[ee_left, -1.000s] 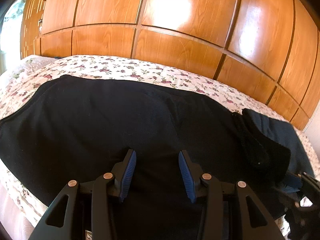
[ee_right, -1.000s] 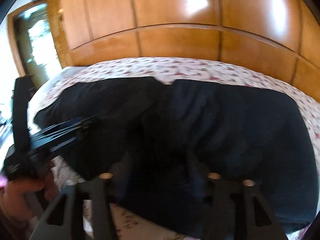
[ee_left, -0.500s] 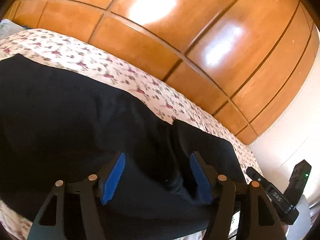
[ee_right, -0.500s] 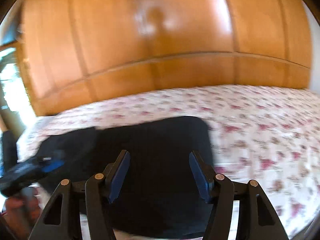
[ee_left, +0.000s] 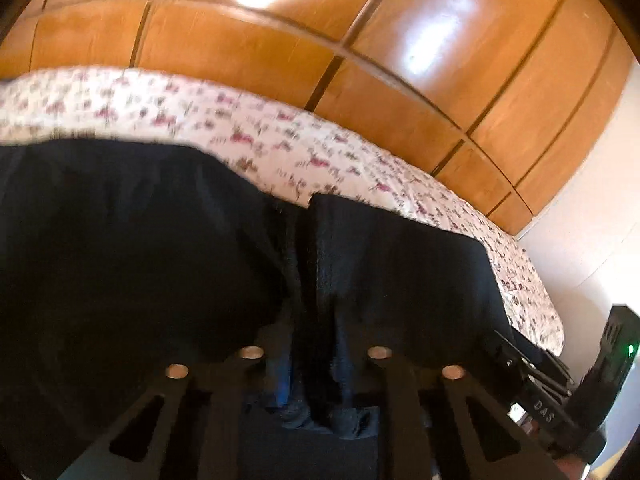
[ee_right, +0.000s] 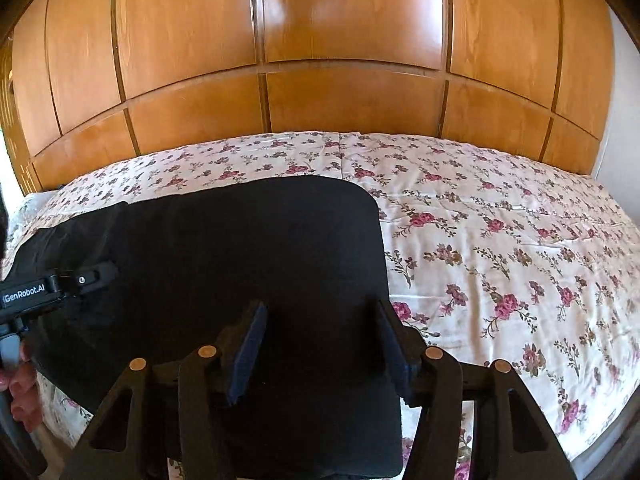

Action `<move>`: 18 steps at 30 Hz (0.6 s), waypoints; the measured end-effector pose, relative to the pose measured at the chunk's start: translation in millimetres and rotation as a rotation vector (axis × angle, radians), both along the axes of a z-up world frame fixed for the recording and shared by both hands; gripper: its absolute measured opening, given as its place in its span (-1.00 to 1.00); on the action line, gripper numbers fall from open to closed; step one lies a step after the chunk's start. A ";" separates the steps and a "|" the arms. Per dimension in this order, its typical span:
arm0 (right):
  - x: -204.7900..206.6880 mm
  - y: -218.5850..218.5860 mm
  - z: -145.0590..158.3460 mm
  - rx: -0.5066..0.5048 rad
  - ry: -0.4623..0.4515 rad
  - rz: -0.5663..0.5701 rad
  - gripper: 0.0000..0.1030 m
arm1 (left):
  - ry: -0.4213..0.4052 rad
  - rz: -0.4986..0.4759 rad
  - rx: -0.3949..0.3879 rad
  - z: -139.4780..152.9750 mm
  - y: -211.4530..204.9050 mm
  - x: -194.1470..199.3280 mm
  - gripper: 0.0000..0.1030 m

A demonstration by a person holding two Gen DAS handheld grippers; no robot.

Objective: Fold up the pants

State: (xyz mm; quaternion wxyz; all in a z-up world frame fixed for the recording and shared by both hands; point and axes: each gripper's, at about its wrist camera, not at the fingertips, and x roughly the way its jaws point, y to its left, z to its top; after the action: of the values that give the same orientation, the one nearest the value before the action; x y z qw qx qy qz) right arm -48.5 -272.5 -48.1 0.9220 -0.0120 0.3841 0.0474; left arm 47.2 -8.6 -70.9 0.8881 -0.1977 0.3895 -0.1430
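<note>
Black pants (ee_right: pixel 240 264) lie spread on a bed (ee_right: pixel 500 240) covered with a floral sheet, filling the lower left and centre of the right wrist view, with bare sheet to the right. Behind the bed stands a panelled wooden wardrobe (ee_right: pixel 340 40).

In the left wrist view the left gripper (ee_left: pixel 316 384) sits low in the frame, its jaws closing on a bunched ridge of the pants' fabric that rises between them; the picture is blurred, but the cloth fills the narrow gap.

In the right wrist view the right gripper (ee_right: pixel 320 344) hovers over the near right part of the pants with its jaws apart and nothing pinched between them. At the left edge of that frame, the left gripper's black body reaches in over the fabric, held by a hand (ee_right: pixel 18 384).
</note>
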 end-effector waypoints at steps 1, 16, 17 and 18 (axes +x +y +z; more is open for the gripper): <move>0.3 -0.9 1.5 0.004 0.000 0.002 0.12 | -0.012 0.004 -0.015 3.3 2.6 -2.4 -0.69; 3.6 17.0 -7.8 -0.005 -0.007 0.083 0.13 | -0.013 0.044 0.023 -15.6 29.2 -9.8 -0.27; 2.8 16.7 -8.1 -0.005 -0.009 0.083 0.13 | -0.006 0.041 0.004 -16.1 32.5 -8.4 -0.26; 2.5 16.7 -8.3 -0.005 -0.012 0.083 0.13 | 0.000 0.038 -0.011 -15.6 35.8 -9.7 -0.26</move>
State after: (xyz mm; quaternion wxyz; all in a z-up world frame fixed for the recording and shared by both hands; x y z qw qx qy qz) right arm -45.9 -255.8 -56.3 0.9214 -0.0304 0.3780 0.0846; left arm 37.5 27.2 -86.5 0.8896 -0.2097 0.3850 -0.1283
